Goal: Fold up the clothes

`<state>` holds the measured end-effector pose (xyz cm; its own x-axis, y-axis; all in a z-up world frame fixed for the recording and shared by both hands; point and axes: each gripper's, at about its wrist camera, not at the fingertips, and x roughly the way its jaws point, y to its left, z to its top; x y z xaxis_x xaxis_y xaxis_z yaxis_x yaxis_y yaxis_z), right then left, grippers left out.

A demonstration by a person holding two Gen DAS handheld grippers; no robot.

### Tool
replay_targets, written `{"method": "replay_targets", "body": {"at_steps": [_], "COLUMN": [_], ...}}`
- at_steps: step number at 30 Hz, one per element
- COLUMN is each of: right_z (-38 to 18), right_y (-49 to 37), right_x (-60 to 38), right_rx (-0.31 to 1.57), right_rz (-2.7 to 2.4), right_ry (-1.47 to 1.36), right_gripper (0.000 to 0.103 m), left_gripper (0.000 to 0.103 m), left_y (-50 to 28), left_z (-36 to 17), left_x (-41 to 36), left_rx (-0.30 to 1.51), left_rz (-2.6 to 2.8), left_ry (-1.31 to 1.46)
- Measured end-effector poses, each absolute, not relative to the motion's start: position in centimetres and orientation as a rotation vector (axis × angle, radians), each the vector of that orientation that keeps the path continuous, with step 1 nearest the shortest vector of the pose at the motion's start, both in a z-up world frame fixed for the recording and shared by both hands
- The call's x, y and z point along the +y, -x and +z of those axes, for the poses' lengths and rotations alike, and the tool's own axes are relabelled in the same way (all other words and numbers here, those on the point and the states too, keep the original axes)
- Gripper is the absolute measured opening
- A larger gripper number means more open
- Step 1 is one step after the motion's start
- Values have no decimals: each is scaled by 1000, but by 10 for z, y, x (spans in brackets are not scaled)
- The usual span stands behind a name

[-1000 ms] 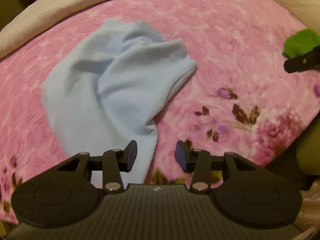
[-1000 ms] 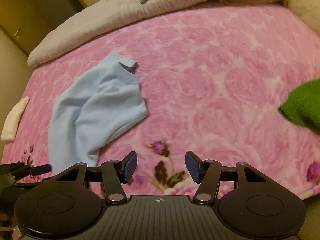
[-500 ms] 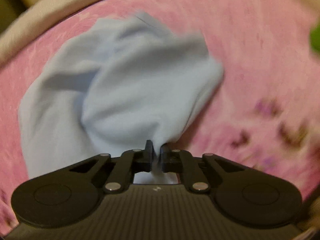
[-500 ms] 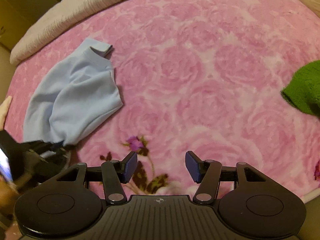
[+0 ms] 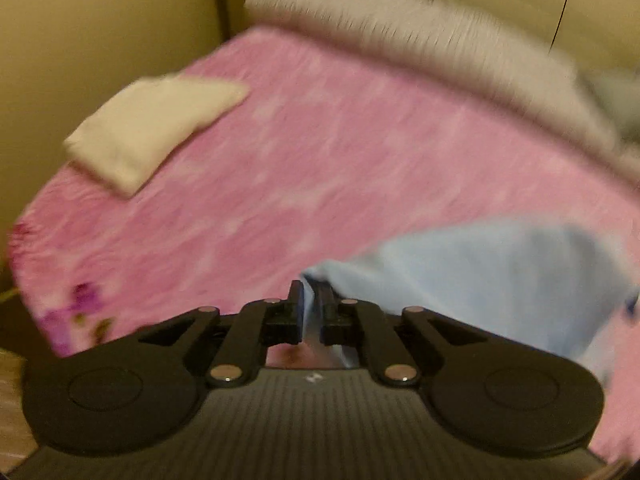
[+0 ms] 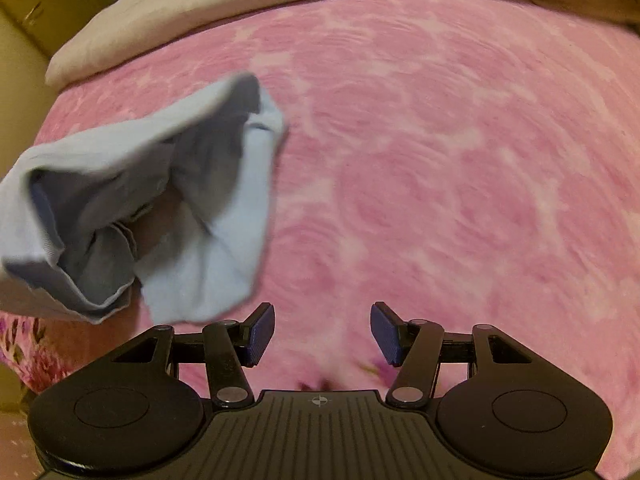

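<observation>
- Lifted off the bed since a second ago, the blue shirt point(image 6: 160, 200) now hangs bunched in the air at the left of the right wrist view, where it earlier lay crumpled on the pink bedspread point(image 6: 440, 160).
- That reads as the pick-up being done; spreading it flat for folding likely comes next.
- Left hand-held gripper point(image 5: 309, 314): clamped on a shirt edge, cloth pinched between the pads.
- Right hand-held gripper point(image 6: 322, 332): jaws wide apart, holding nothing, above bare bedspread beside the shirt.
- A folded cream cloth point(image 5: 152, 136) lies near the bed's far corner.
</observation>
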<state>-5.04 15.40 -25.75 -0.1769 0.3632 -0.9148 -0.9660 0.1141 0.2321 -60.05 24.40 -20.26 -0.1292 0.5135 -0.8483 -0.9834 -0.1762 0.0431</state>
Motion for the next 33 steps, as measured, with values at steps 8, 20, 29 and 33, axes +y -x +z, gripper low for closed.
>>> {"method": "replay_targets", "body": {"at_steps": [8,20,29,33], "right_z": [-259,-292,-344,-374], "right_y": [129,170,124,117], "right_x": [200,292,360,367], "right_rx": [971,848,961,1131], "right_rz": [1474,1571,1520,1482], "right_ry": [909,1030,872,819], "right_gripper": [57,57,57,57], "left_gripper": [14,31,27,2], "left_y": [593,631,629,624], "left_z": [-253,-294,-340,-340], "left_x": [218,254,278,285], "left_rx": [860,522,463,489], "left_rz": [1314,1458,1470,1458], "left_ry": [945,1398,1586,1557]}}
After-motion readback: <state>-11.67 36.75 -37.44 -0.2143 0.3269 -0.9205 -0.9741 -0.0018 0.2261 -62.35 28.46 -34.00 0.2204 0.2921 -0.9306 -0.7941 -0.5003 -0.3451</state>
